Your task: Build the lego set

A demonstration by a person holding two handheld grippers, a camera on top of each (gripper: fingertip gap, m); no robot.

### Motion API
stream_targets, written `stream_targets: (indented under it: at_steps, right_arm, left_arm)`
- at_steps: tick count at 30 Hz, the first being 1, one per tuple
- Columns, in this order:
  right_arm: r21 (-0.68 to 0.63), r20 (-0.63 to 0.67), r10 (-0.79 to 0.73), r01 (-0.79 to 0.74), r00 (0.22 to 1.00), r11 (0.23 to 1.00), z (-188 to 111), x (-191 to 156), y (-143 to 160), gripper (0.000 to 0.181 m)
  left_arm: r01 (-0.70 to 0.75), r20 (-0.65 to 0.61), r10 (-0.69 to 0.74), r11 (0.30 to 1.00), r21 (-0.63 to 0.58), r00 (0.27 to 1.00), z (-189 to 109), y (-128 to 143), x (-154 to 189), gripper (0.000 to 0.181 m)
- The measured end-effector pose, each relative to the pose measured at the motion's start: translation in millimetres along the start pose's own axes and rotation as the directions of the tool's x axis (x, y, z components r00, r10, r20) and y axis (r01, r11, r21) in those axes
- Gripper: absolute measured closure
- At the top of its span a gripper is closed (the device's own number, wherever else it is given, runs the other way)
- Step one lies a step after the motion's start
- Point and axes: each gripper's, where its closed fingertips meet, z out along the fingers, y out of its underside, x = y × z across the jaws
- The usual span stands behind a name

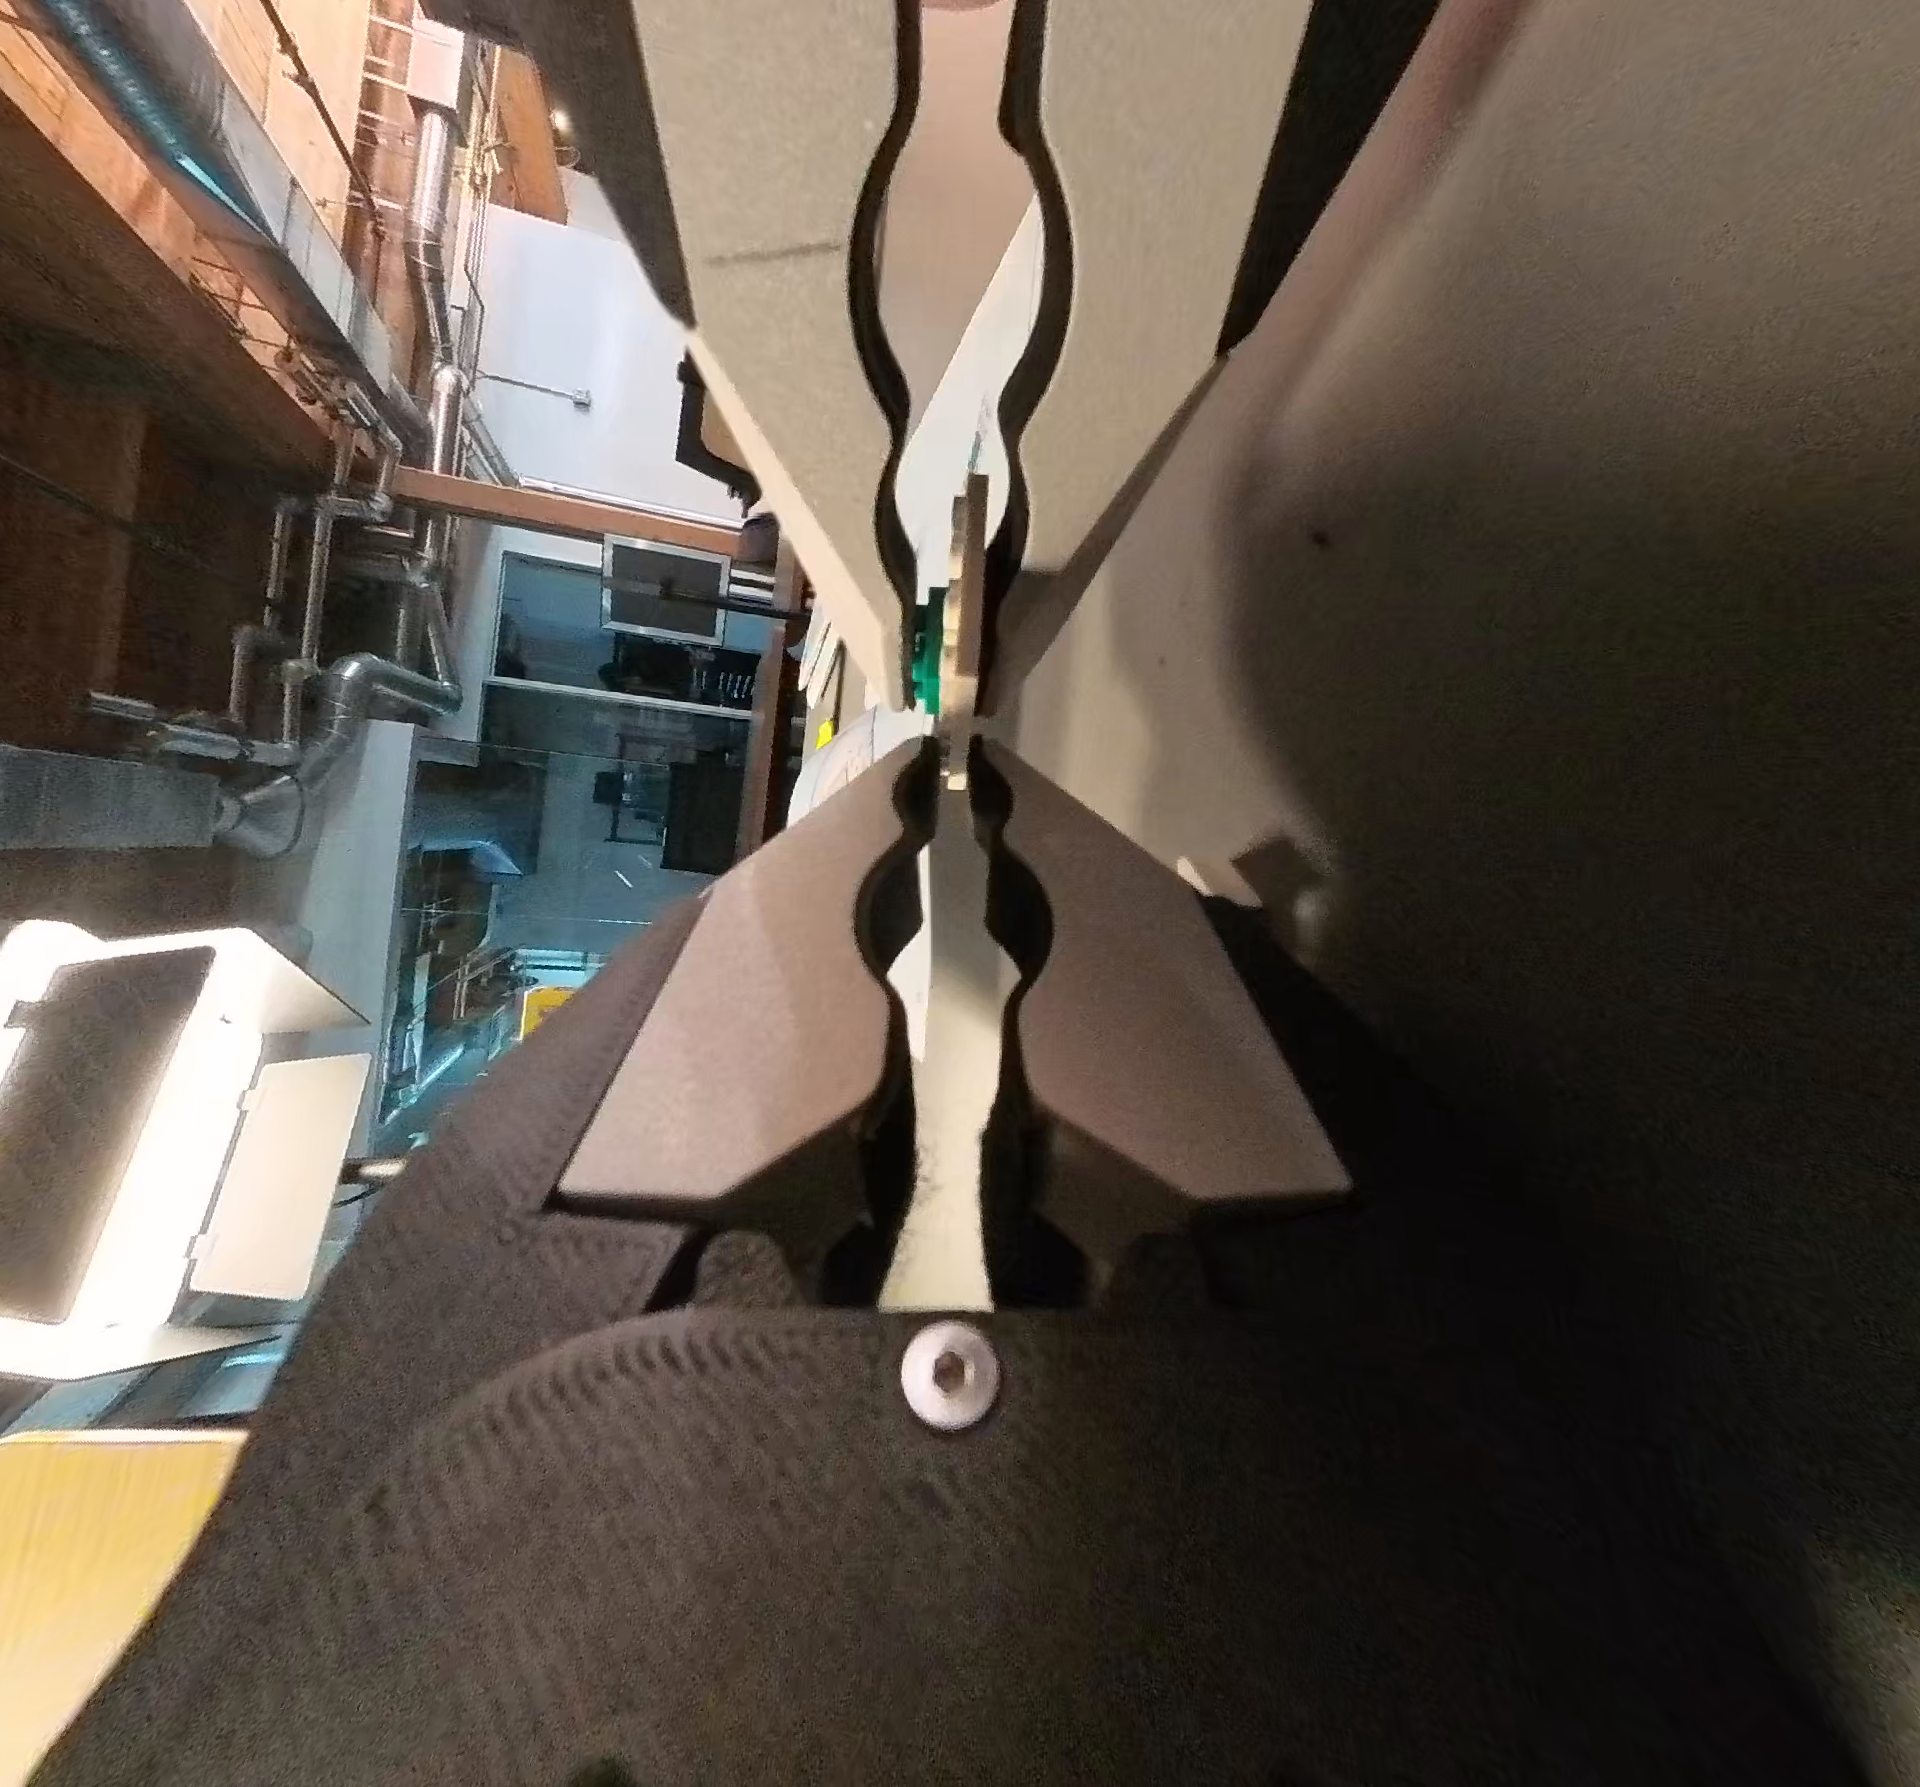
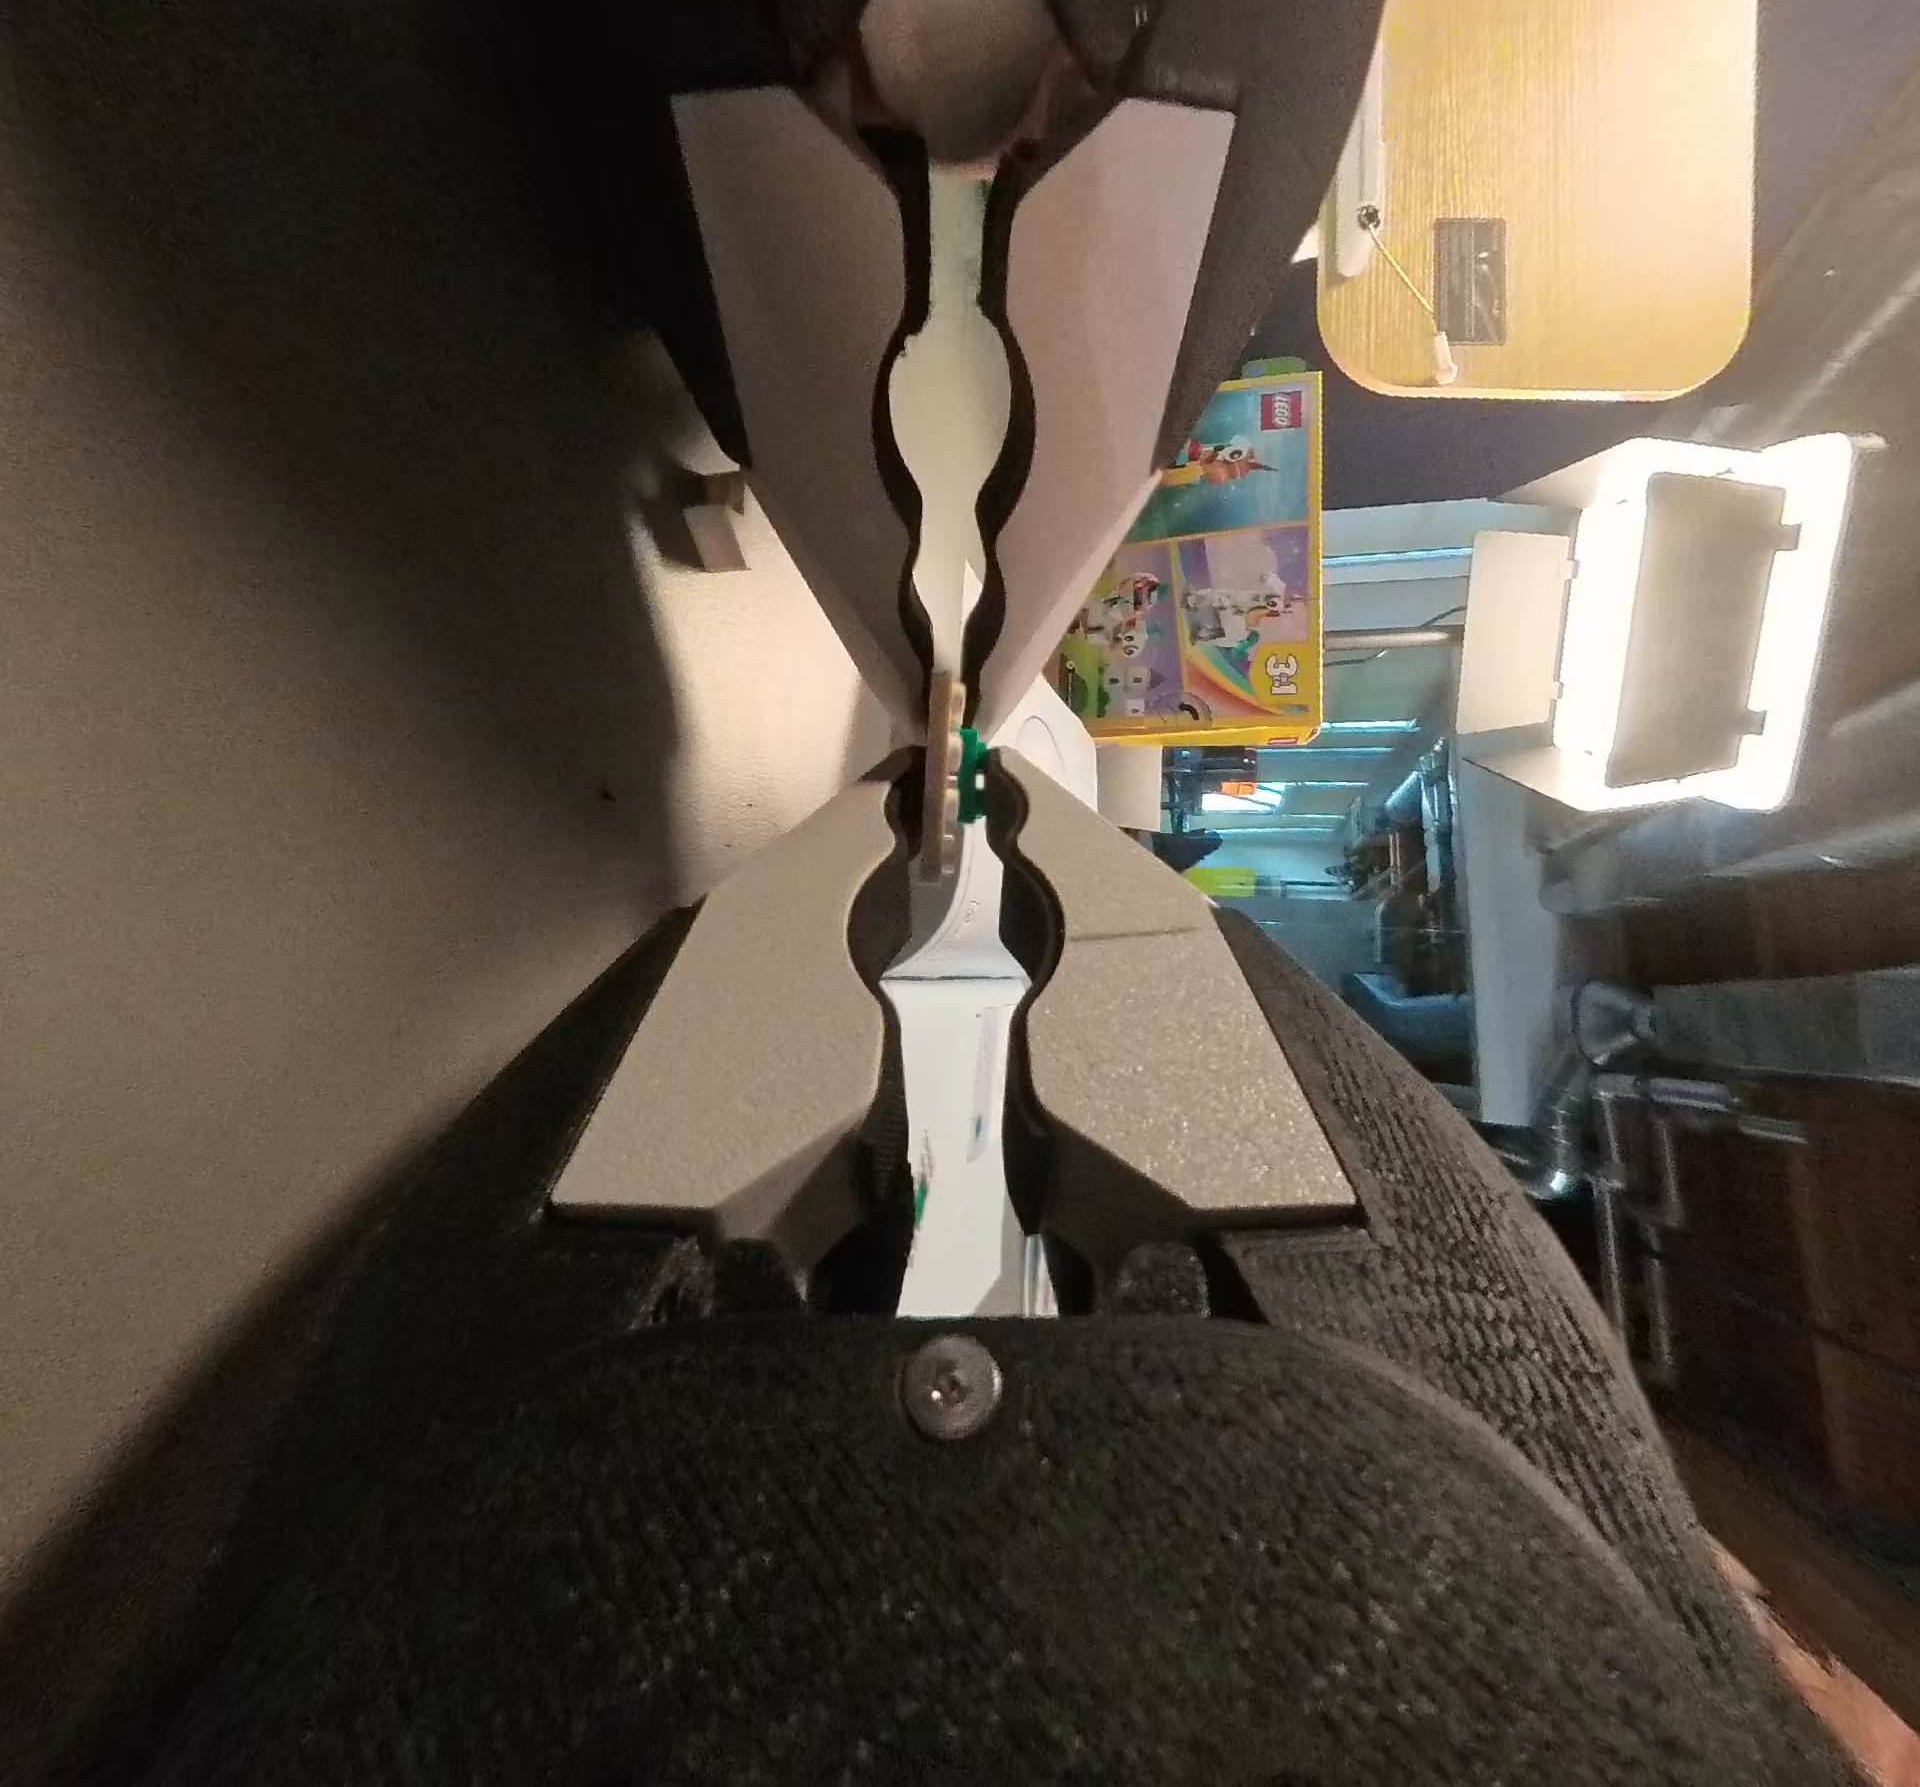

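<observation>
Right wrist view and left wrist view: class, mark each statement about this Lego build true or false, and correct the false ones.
1. The left gripper and the right gripper meet tip to tip. True.
2. The grey plate lies loose on a table. False: it is clamped at the grippers' tips.
3. A green piece sits against the grey plate. True.
4. The right gripper is wide open. False: it is shut on the green piece and the plate together.
5. A yellow-edged Lego box shows behind the grippers in the right wrist view. True.
</observation>
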Motion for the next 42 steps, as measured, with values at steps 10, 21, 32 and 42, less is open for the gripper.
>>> stream_targets:
  at_steps: [10,21,32,42]
  right_arm:
    - [-0.007,0.049,-0.061,0.062,0.997,0.998,-2.7,-5.4,-1.5,0.173]
    - [0.078,0.056,-0.165,0.16,0.985,0.984,-11.7,-8.4,-6.5,0.172]
    - [0.059,0.093,-0.113,0.107,0.989,0.992,-11.9,-10.2,-7.7,0.174]
    - [0.218,0.25,0.336,-0.391,0.908,0.894,-27.6,1.4,-16.3,0.153]
  left_arm:
    - [-0.007,-0.037,0.008,1.0,0.014,0.999,-1.5,-1.7,6.2,0.177]
    - [0.089,-0.126,-0.079,0.994,0.071,0.989,-6.8,-10.2,9.8,0.177]
    - [0.081,-0.139,-0.07,0.994,0.074,0.988,-8.4,-9.8,12.7,0.176]
    - [0.264,-0.273,-0.226,0.958,0.114,0.935,-11.7,-17.5,19.2,0.177]
